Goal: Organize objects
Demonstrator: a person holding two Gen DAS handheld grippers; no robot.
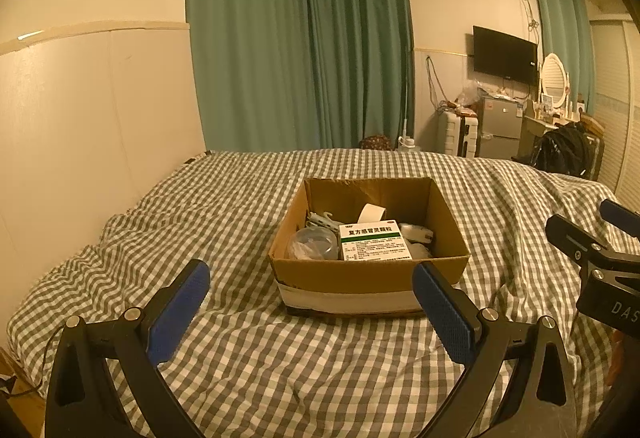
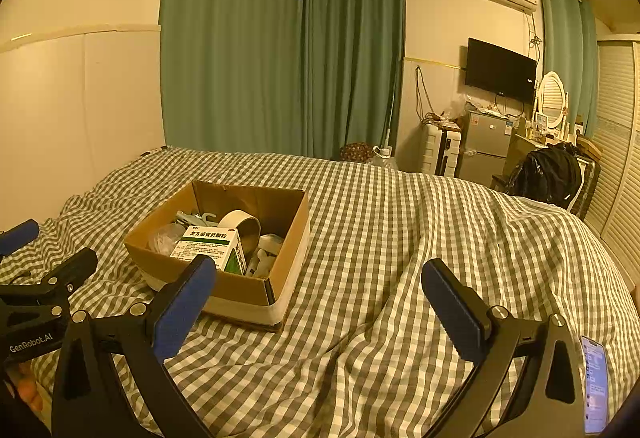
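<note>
A cardboard box point(image 1: 370, 274) is sitting on the checked bed point(image 1: 240, 358), just ahead of the left gripper point(image 1: 310, 302) and ahead-left of the right gripper point(image 2: 316, 302). Both grippers' fingers are spreading wide, holding nothing. A medicine box point(image 1: 374, 242) is lying flat inside, beside a tape roll point(image 1: 370, 214) and a plastic bag point(image 1: 314, 244). A phone point(image 2: 596, 386) is lying at the right.

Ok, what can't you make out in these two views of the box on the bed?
- Box bottom layer: both views, covered by the medicine carton and tape roll.
- Carton's small print: too small, both views.
- Phone: right view, cut off by the edge, text blurred.
- Clear item in the box: unidentifiable.
</note>
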